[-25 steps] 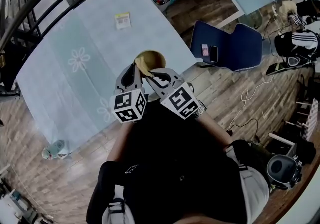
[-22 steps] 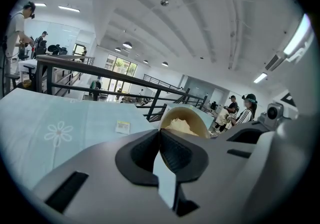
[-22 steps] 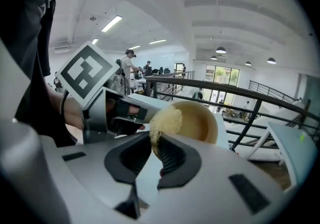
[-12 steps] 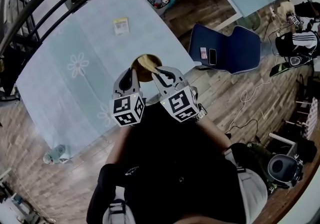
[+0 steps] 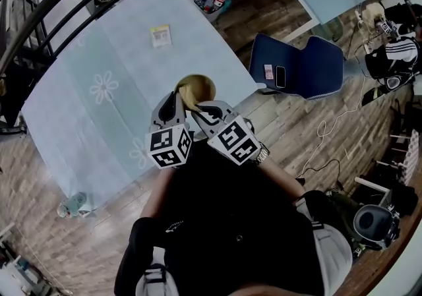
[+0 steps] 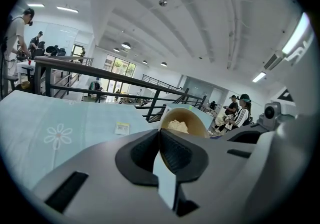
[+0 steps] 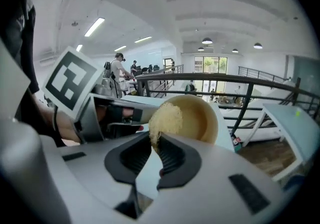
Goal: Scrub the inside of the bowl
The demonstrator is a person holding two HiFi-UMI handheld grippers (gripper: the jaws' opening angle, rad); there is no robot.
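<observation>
Above blue tablecloth (image 5: 86,51), left gripper (image 6: 160,131) fingers (image 6: 180,154) clamp the bowl (image 6: 194,118) rim; right gripper (image 7: 154,141) pinches, seemingly, a sponge (image 7: 167,117).

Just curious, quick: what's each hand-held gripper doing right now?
Left hand-held gripper: closed on the bowl rim.
Right hand-held gripper: closed on the scrub pad, inside the bowl.

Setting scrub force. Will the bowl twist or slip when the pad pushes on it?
Probably rigid: the bowl looks evenly round though the left gripper pinches only one thin spot of rim. That single-edge hold likely lets it pivot when the right gripper presses the pad inside. It looks smooth, so it may slip.
</observation>
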